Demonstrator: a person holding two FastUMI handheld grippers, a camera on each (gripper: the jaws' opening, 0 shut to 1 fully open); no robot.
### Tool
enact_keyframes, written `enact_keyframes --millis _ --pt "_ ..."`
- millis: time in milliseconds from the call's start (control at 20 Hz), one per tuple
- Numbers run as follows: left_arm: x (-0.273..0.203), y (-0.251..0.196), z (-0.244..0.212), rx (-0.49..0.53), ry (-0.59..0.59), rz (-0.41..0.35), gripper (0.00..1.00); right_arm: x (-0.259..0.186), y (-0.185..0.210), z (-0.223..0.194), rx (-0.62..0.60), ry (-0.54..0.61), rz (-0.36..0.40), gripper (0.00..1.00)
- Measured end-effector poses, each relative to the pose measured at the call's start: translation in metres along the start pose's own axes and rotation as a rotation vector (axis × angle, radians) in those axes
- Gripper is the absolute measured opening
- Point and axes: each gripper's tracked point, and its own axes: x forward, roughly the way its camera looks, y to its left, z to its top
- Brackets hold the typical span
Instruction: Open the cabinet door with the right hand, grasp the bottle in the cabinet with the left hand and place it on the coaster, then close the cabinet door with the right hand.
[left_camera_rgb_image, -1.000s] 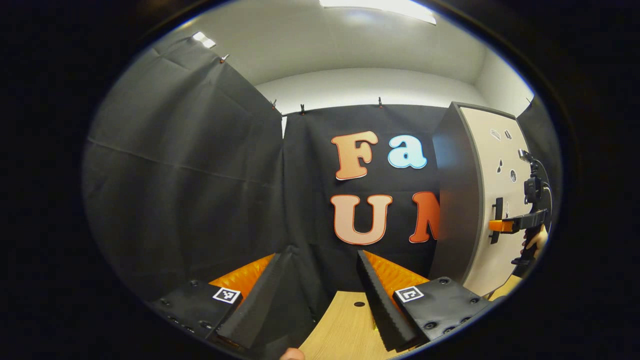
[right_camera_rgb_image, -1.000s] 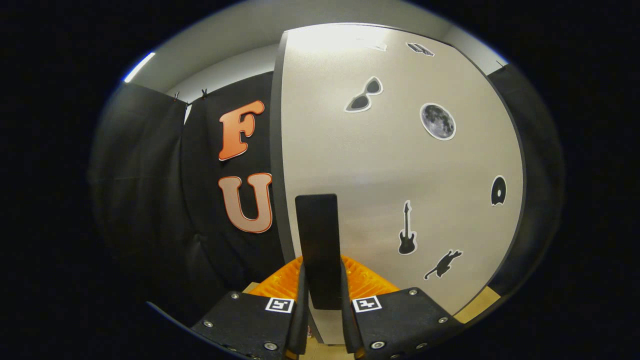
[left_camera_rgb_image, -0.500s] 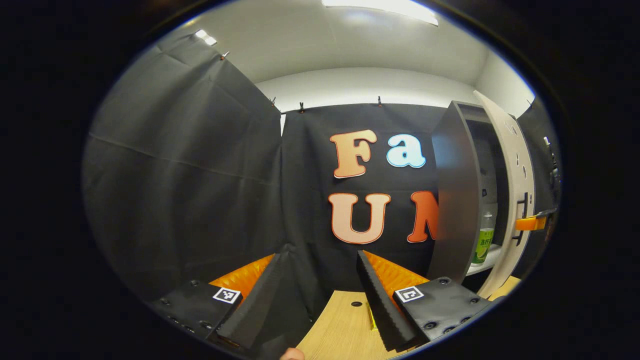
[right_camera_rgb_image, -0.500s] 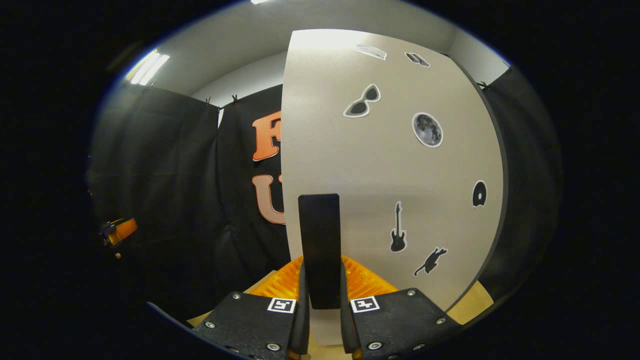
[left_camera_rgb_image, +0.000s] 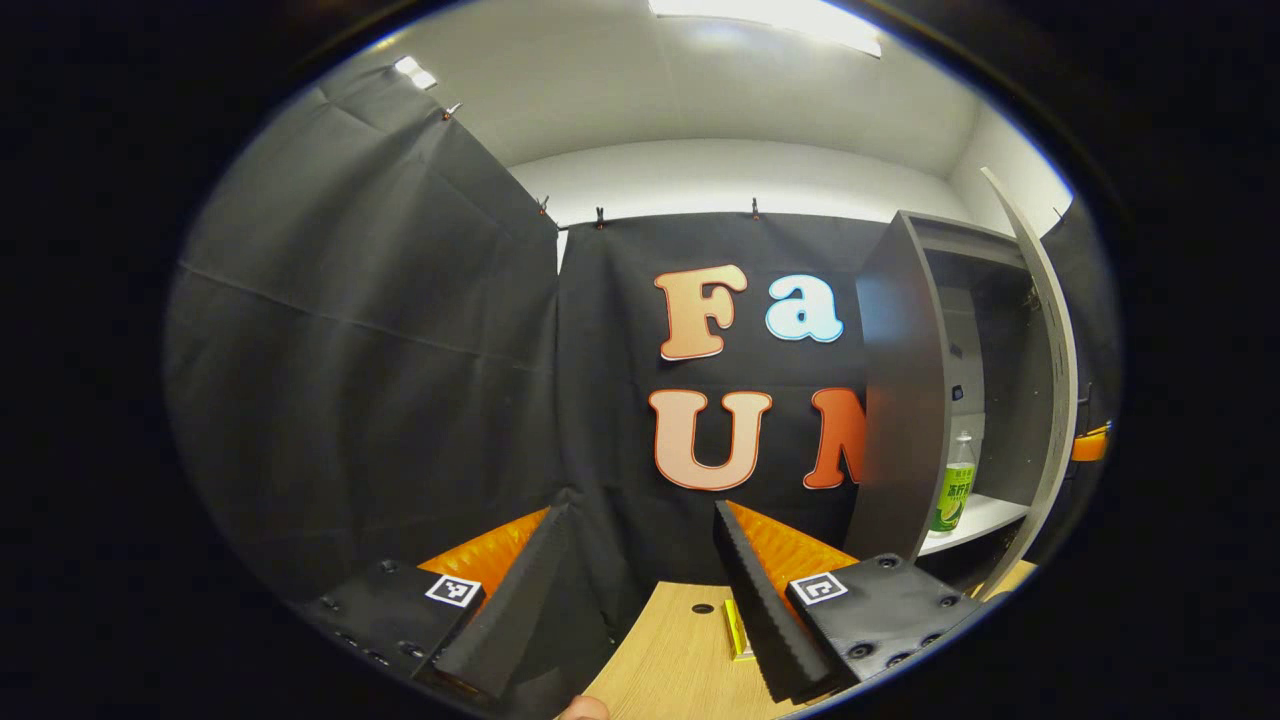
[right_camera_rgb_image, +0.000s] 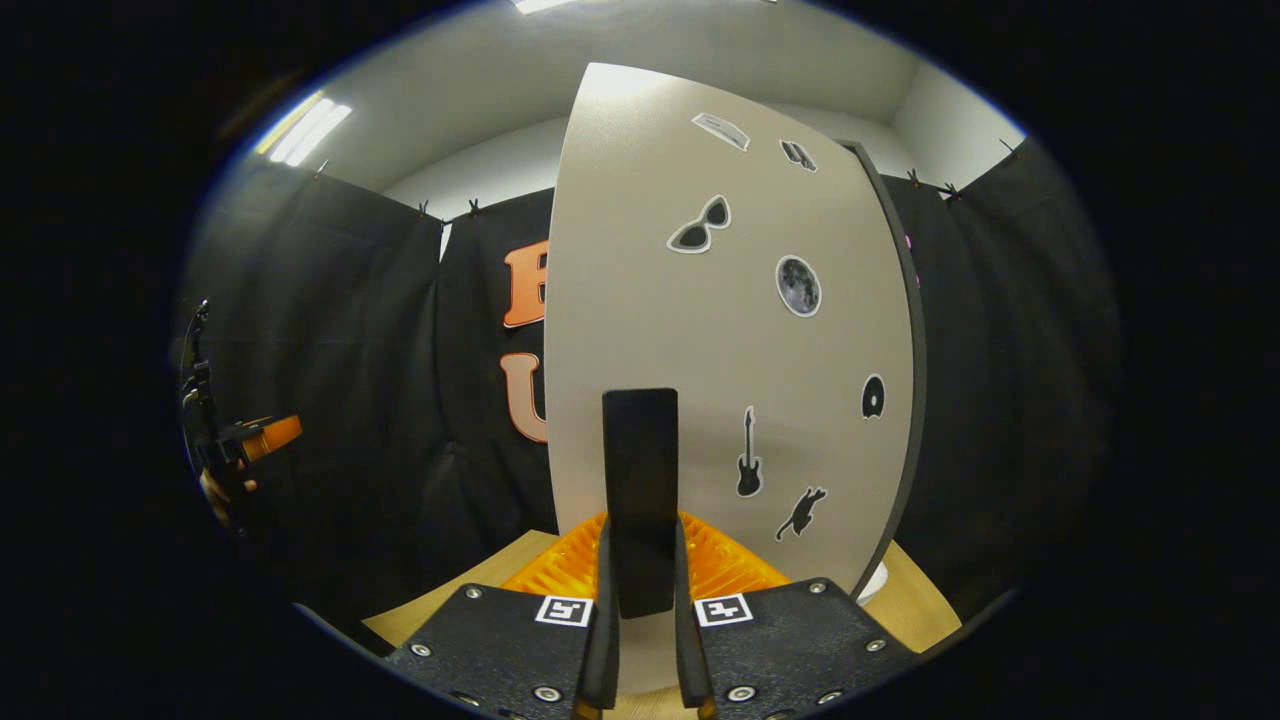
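**Cabinet door held open by its handle; bottle on the shelf inside**

Here the cabinet (left_camera_rgb_image: 905, 400) is taken as the landmark. In the left gripper view its dark side panel is seen standing on the wooden table (left_camera_rgb_image: 680, 660), with the cabinet door (left_camera_rgb_image: 1050, 330) swung well out from the front, so that the interior is exposed. The bottle (left_camera_rgb_image: 953, 488), clear with a green label and a white cap, is seen upright on the white shelf (left_camera_rgb_image: 985, 518) inside the cabinet, near the shelf's front edge and close to the side panel. Nothing is touching it.

The left gripper (left_camera_rgb_image: 640, 570) is held apart from the cabinet, on the side of its closed panel, above the table. Its two fingers are spread wide and nothing is between them. A small yellow object (left_camera_rgb_image: 737, 630) is seen lying on the table just beside one finger; what it is cannot be told.

In the right gripper view the pale front of the cabinet door (right_camera_rgb_image: 720, 350) is shown, decorated with small dark stickers (right_camera_rgb_image: 700, 224). The right gripper (right_camera_rgb_image: 641, 590) is pressed together on the black door handle (right_camera_rgb_image: 640, 490), which stands upright between the two fingers and is pinched from both sides. Far from the door, toward the booth wall, the left gripper (right_camera_rgb_image: 262, 436) and the hand (right_camera_rgb_image: 222, 490) holding it are also visible. The table (right_camera_rgb_image: 905, 600) is seen below the door's lower edge.
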Motion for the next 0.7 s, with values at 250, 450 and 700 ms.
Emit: enact_keyframes --millis 250,450,700 --pt "-0.003 -0.002 -0.001 -0.022 0.001 -0.016 0.96 -0.044 -0.031 0.001 -0.027 -0.013 -0.069 0.23" --pt "-0.01 -0.005 0.002 -0.025 0.016 -0.052 0.93 -0.074 -0.057 0.003 -0.028 -0.029 -0.127 0.23" --pt "-0.025 -0.021 0.003 -0.025 0.012 -0.083 0.93 -0.101 -0.091 0.005 -0.079 -0.054 -0.225 0.22"
